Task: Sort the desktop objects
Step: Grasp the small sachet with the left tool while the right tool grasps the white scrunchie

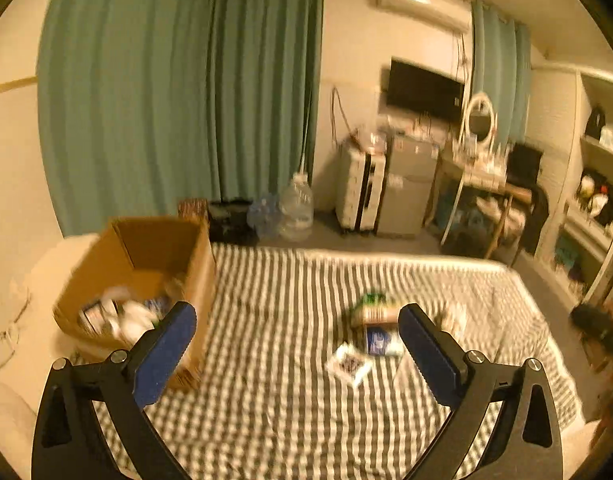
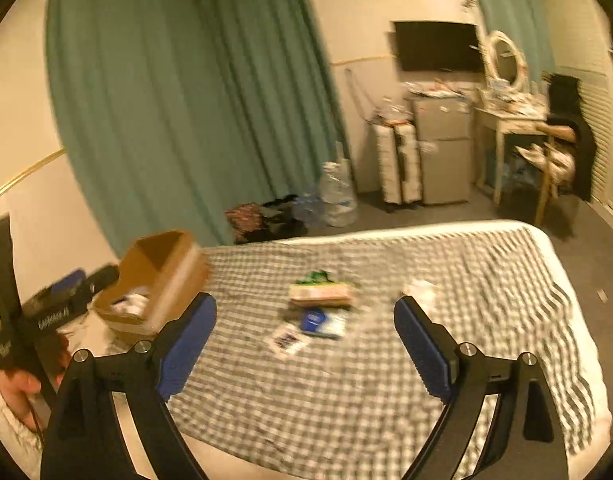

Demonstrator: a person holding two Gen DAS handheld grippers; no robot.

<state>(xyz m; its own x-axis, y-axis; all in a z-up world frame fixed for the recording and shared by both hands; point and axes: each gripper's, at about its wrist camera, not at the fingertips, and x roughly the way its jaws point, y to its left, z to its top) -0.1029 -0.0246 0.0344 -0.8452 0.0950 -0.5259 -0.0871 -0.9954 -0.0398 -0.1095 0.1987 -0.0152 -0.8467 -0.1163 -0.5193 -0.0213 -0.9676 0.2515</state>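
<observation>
Dim, warm yellow-orange indoor light, source not visible. Both views motion-blurred: cardboard box (image 1: 146,280) and small items on checked bedcover (image 1: 286,360) smeared. Strong fisheye bend w/ black vignette at edges. No hard shadows.

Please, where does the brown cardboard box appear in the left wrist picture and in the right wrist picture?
Left wrist view: the cardboard box stands at the left, on the edge of the checked bed cover, partly behind the left finger.
Right wrist view: the cardboard box is at the lower left, smaller, also at the cover's left edge.
Shared landmark: the black television on the far wall.
</observation>
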